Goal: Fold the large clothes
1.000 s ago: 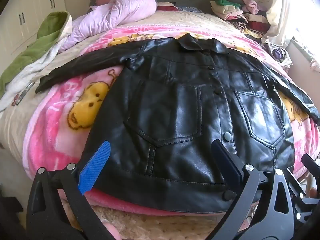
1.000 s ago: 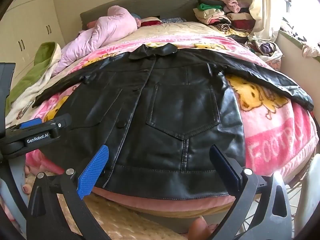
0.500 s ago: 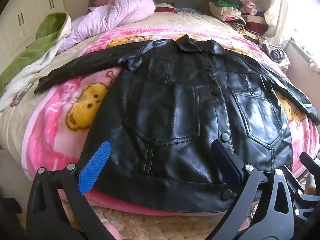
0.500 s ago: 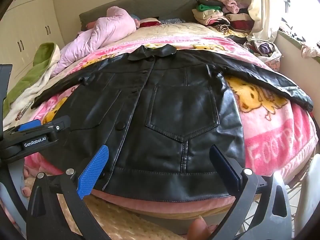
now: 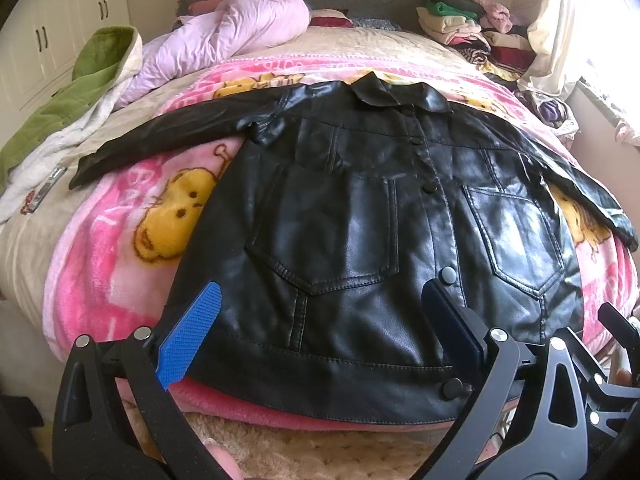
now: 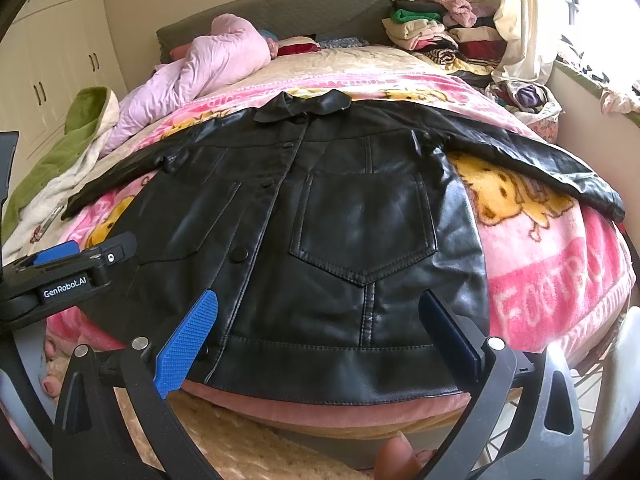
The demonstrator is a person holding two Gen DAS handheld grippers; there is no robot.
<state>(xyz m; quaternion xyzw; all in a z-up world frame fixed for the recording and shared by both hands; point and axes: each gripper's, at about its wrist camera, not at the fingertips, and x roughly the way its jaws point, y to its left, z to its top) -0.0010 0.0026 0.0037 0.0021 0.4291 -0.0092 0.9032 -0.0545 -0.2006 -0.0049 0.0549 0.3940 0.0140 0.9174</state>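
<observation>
Black leather jacket is laid flat, front up and buttoned, on the pink blanket covering the bed. Its long axis runs from the hem at the near edge to the collar toward the headboard, sleeves spread sideways. Left gripper and right gripper are held wide open near the hem, gripping nothing.

Jacket lies on blanket, clothes pile behind.

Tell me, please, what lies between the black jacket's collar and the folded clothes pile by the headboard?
Only bedding: past the black jacket comes the pink cartoon blanket, then the beige quilt, up to the folded clothes pile. The right wrist view shows it.
</observation>
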